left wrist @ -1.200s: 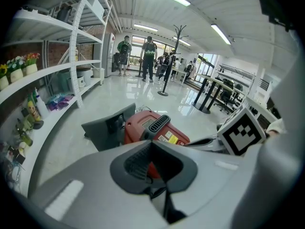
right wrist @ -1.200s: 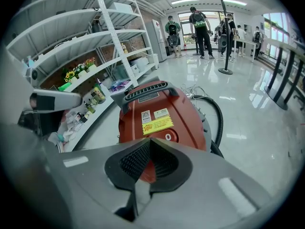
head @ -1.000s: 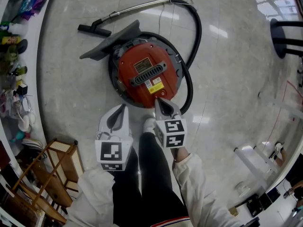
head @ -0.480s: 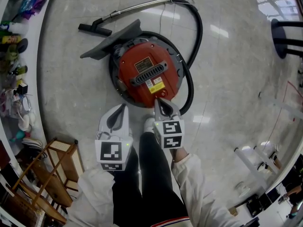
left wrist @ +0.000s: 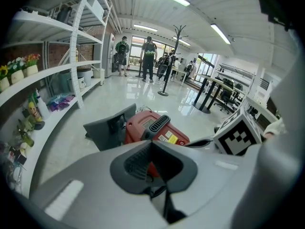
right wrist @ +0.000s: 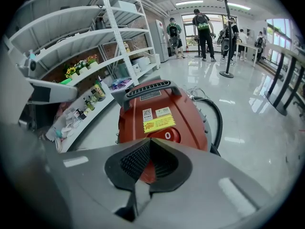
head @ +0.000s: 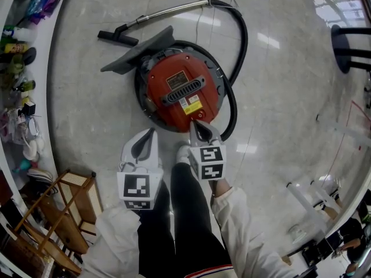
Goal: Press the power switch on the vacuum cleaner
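Observation:
A round red vacuum cleaner (head: 181, 90) lies on the pale floor, and its black hose (head: 240, 36) curls round its right side. In the right gripper view its red round power switch (right wrist: 167, 135), marked "0", sits just under a yellow label. My right gripper (head: 195, 126) is shut and holds nothing. It hangs over the cleaner's near edge, tip just short of the switch. My left gripper (head: 148, 136), also shut on nothing, hovers over bare floor left of the cleaner. From the left gripper view I see the cleaner (left wrist: 153, 128) beyond the jaws.
A metal wand with a black nozzle (head: 116, 37) and a grey floor head (head: 136, 54) lie beyond the cleaner. White shelves with bottles (head: 20, 68) curve along the left, with a wooden rack (head: 64, 213) at the lower left. A black stand base (head: 351, 42) is far right. My shoe (head: 183, 153) is near the cleaner.

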Available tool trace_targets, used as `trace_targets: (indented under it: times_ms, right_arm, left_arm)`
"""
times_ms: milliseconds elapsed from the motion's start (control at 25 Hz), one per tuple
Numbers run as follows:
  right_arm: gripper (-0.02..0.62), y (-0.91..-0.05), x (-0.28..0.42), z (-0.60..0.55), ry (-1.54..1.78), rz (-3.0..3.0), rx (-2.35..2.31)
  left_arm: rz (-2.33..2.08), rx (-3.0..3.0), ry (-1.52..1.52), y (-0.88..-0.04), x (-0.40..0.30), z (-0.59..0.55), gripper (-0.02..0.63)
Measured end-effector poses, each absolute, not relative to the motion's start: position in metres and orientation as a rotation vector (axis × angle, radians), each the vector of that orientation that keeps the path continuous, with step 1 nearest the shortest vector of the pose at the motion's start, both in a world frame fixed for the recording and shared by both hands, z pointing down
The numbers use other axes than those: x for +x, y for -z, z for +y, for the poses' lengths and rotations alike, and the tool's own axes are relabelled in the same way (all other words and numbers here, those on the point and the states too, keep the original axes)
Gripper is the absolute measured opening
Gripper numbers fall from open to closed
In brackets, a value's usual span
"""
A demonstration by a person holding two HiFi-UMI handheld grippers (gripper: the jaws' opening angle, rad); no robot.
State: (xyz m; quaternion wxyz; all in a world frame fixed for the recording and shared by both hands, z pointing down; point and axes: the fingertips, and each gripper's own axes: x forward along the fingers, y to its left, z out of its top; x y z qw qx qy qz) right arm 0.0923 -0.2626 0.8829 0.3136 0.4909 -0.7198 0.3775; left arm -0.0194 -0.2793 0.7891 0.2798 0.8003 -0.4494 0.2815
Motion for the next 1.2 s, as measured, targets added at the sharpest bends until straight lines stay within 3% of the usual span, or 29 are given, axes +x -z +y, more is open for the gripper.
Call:
trace_targets:
  times_ms: [720, 1200]
  right_arm:
    - [0.002, -0.868, 0.094, -0.267, -0.963, -1.88, 1.308]
    - [0.002, -0.777, 0.098, -0.274, -0.901, -1.919, 1.457]
  left_arm:
    - [-1.217, 2.19, -0.755, -0.764, -0.037, -0.267, 0.0]
    - [-1.163, 2.347, -0.756, -0.696, -0.032, -0.259, 0.0]
